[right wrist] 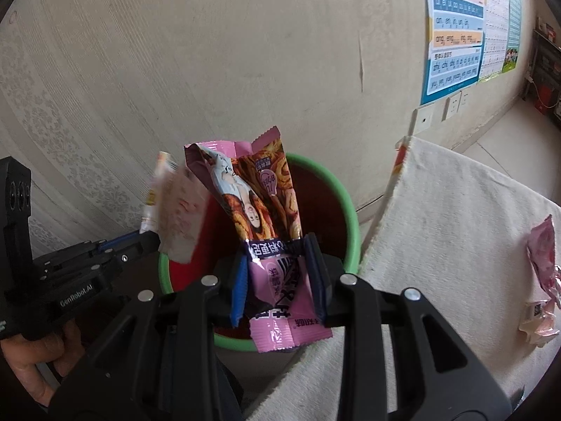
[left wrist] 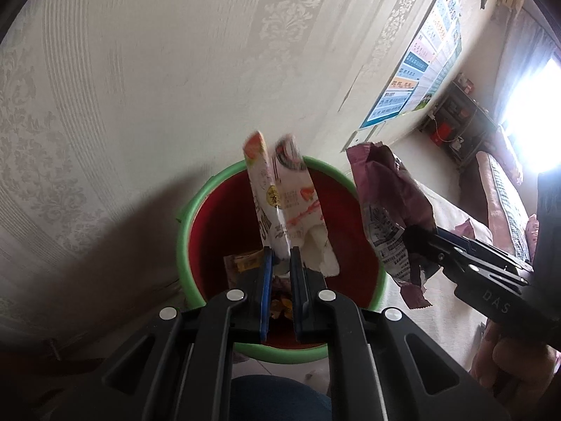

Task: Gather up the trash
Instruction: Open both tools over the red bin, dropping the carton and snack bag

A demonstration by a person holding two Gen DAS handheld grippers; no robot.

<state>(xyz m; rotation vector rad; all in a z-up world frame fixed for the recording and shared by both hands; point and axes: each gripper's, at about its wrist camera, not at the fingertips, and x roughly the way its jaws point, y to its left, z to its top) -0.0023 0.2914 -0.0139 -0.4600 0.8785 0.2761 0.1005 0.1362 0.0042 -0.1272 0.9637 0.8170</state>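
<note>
A red bin with a green rim (left wrist: 182,238) (right wrist: 350,224) stands by the wall, with a few wrappers lying inside it. My left gripper (left wrist: 280,256) is shut on a white wrapper with strawberry print (left wrist: 280,196), held upright over the bin's mouth. That wrapper shows blurred in the right wrist view (right wrist: 175,210), pinched by the left gripper (right wrist: 154,238). My right gripper (right wrist: 277,249) is shut on a pink and brown snack wrapper (right wrist: 259,207), held above the bin's near rim. In the left wrist view the same wrapper (left wrist: 389,203) hangs from the right gripper (left wrist: 413,242) at the bin's right edge.
A cream cloth-covered surface (right wrist: 455,217) lies right of the bin, with a pink wrapper (right wrist: 541,273) on it. The papered wall is close behind the bin. Posters (right wrist: 455,35) hang on it. A person's hand (right wrist: 38,358) grips the left tool.
</note>
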